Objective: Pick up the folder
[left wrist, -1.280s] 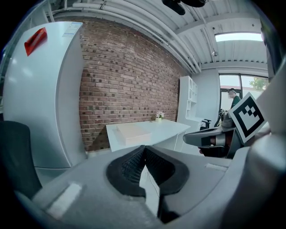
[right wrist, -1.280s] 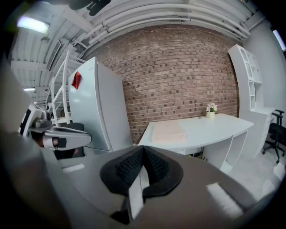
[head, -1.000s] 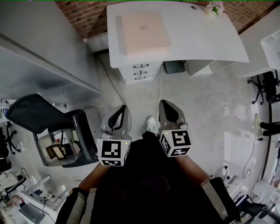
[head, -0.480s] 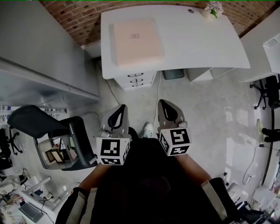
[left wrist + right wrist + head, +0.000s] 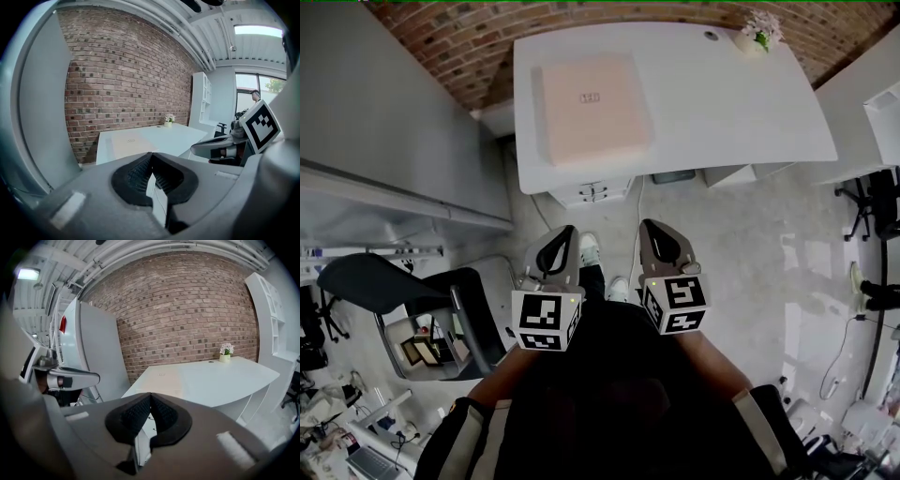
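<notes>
We hold the left gripper (image 5: pixel 562 240) and right gripper (image 5: pixel 656 236) side by side, jaws pressed together, both empty. The pink folder (image 5: pixel 592 97) lies flat on the white desk (image 5: pixel 722 103), well apart from both.

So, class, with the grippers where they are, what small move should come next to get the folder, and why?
Probably a step toward the desk. The folder lies flat on its left part, well ahead of the left gripper and right gripper, both shut and empty, so it looks out of reach from here.
</notes>
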A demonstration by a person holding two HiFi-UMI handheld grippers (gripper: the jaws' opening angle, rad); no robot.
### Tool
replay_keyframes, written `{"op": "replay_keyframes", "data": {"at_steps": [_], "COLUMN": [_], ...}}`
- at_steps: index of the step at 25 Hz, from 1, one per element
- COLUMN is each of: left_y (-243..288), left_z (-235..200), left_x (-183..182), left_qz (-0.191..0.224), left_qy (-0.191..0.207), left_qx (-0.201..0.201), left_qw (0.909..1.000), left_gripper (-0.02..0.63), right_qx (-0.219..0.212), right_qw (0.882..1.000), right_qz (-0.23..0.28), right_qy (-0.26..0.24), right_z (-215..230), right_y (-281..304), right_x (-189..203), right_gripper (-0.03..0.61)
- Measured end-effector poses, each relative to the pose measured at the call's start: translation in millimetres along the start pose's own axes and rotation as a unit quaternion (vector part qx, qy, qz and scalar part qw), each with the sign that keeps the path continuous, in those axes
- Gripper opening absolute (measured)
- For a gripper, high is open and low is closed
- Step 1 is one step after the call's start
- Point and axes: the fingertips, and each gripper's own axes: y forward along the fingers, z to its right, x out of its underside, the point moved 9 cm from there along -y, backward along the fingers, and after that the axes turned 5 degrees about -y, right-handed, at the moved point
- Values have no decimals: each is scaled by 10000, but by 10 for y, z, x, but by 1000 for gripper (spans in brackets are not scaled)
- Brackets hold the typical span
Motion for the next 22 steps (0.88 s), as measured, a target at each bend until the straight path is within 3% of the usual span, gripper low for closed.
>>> {"op": "replay_keyframes", "data": {"at_steps": [9,21,22], "left_y": [589,1252,1283], "left_z": [-411,-962,-996], "left_x": [-217,-494,-520], "left_qz": [-201,-152,-144], "left_qy": [-96,-381,-368], "left_qx": [143,285,297], "left_qw": [9997,9988,9988], "left_gripper": [-3,-2,-2], "right_qx": [137,212,223], "right_qw": [9997,9984,9985], "right_qz": [-187,-528,-507], "right_qy": [102,17,21], "right_z": [203,443,471], "right_y": [613,1262,1306], "right_x": [-227,-574,-606], "right_gripper": [2,6,78]}}
